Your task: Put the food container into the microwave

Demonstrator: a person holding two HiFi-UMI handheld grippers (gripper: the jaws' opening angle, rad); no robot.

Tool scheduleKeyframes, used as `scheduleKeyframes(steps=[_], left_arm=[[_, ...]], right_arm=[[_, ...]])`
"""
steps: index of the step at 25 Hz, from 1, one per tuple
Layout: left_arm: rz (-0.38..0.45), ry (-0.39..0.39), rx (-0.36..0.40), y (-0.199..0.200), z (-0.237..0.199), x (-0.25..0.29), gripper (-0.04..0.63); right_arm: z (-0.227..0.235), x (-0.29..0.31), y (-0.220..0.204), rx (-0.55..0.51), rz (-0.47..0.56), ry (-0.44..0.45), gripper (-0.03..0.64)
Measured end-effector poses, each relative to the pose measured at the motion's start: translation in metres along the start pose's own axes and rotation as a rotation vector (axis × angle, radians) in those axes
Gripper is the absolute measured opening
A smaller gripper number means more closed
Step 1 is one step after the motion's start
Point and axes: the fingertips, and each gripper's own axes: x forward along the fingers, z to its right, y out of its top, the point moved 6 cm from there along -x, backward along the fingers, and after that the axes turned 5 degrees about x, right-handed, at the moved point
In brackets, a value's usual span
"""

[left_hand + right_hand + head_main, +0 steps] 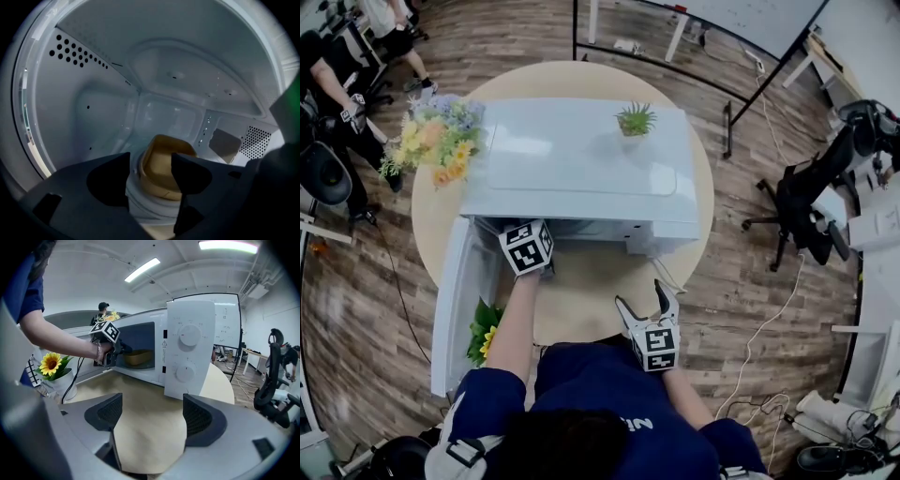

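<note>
Wood-plank flooring ran under a round table (581,305), and on it stood a white microwave (581,159) with its door (455,309) swung out to its left. Inside the microwave's cavity sat the tan food container (159,171) on something white; whether anything lay in it I could not tell. On top of the microwave stood a little pot with a green plant (635,120), a bouquet (436,141) stood by its back left corner, and a white vase holding a sunflower (50,364) stood just beside the open door. From overhead, the microwave's roof hid the cavity, so only the left gripper's marker cube showed at the opening. The left gripper view looked right into the microwave, at its perforated walls and the container. The right gripper view showed the microwave's front, with two knobs on the control panel (190,352) and the container as a tan shape behind the opening. The left gripper (151,158) reached inside the microwave, its jaws standing apart with the container between them, not clamped. The right gripper (152,404) hung in front of the microwave over bare tabletop, jaws wide with nothing between them.
</note>
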Motion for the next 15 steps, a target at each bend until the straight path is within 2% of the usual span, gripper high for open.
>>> scheduleKeyframes(steps=[2,7,15], left_arm=[[0.015,-0.017,-0.005,0.002,0.001,-0.004,0.288],[0.049,-0.045,-0.019,0.008,0.010,-0.018,0.323],[0.115,-0.063,0.030,0.010,0.033,-0.056,0.336]], right_arm=[[-0.001,0.001,0.000,-0.001,0.004,0.006,0.397],[0.000,0.001,0.006,-0.004,0.029,0.014,0.397],[0.000,0.002,0.013,-0.008,0.084,0.061,0.396]])
